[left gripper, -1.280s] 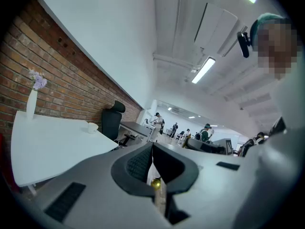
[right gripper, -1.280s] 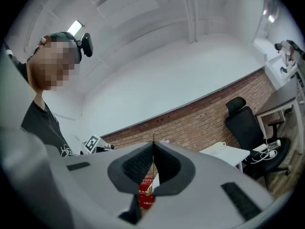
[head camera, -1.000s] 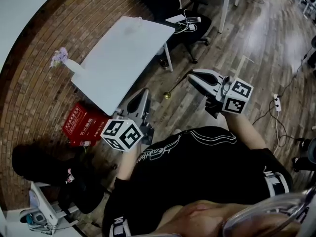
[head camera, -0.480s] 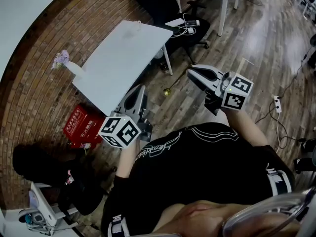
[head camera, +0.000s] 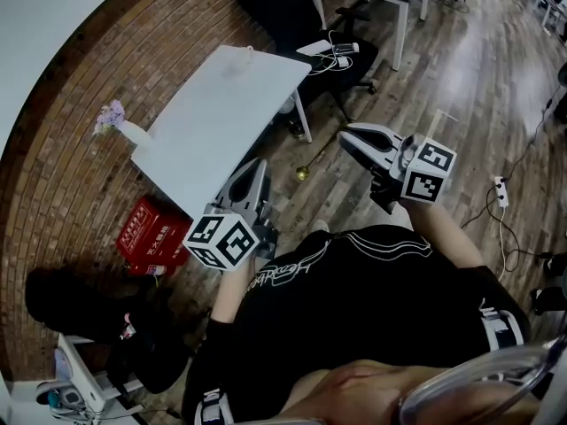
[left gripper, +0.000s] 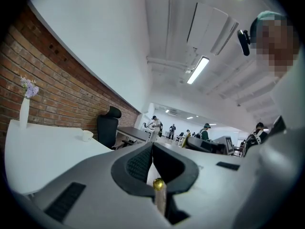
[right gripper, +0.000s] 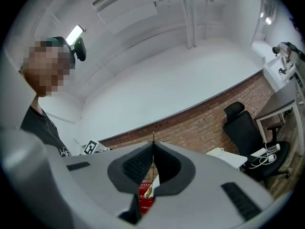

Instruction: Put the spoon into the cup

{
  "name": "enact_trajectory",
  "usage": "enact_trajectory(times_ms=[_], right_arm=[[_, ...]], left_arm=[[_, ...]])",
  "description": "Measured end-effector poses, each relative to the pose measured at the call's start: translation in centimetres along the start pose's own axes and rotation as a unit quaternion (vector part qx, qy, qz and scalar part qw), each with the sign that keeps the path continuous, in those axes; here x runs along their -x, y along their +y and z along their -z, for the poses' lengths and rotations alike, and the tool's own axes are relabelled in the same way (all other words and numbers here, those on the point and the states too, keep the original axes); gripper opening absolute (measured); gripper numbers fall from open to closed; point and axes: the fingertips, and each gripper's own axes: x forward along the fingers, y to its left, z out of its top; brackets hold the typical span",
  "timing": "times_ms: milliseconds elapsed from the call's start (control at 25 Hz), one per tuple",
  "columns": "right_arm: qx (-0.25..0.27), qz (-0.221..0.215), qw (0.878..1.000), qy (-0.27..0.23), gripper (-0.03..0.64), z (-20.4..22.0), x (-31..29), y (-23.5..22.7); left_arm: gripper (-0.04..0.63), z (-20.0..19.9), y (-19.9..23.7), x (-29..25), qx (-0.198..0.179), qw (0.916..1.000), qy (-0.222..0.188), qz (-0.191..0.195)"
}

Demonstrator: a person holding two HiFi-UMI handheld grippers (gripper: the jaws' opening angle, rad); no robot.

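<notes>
The right tongs [right gripper: 153, 144] were pressed together on the thin handle of the spoon [head camera: 321, 154], which ran down and to the left from their tips to a gold end hanging over the wooden floor [head camera: 461, 69]. The left tongs [left gripper: 152, 145] were also pressed together, with nothing between their pads, and the spoon's gold end showed just below them in the left gripper view. Both were held in front of a person in a black shirt [head camera: 354, 299], short of the white counter [head camera: 221, 104]. The white cup [left gripper: 87, 135] stood at the counter's far end, near a black office chair [left gripper: 107, 128], and a vase of flowers [head camera: 120, 122] stood at its other end. A red box [head camera: 151, 230] lay on the floor beside the counter.
</notes>
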Motion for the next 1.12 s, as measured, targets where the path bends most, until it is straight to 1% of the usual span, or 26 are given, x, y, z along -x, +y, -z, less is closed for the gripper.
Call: enact_trajectory(times_ms=[240,480,640,800,1000,1120], right_arm=[[-0.014,0.002,1.0,0.014,0.0,1.8,-2.4,-3.0],[-0.034,0.013,0.999,0.026,0.0,3.0,-6.4,-8.0],[-0.047,0.02,0.998,0.029,0.0,3.3,-9.7,-12.6],[-0.065,0.028,0.997,0.03,0.0,3.5,-13.7,-18.2],[-0.084,0.036,0.995,0.028,0.0,2.5,-20.0,-25.5],[-0.082,0.042,0.995,0.03,0.0,1.6,-23.9,-29.5]], left_arm=[[0.005,1.0,3.3,-1.9,0.015,0.9998,0.008,-0.003],[0.005,0.9,8.9,-5.0,0.039,0.9991,0.011,-0.015],[0.005,0.1,13.2,-8.4,0.047,0.9985,0.023,-0.018],[0.005,-1.1,18.3,-12.7,0.057,0.9974,0.036,-0.024],[0.005,-4.1,25.2,-18.5,0.06,0.9968,0.047,-0.023],[0.005,-6.0,29.6,-21.5,0.07,0.9964,0.041,-0.026]])
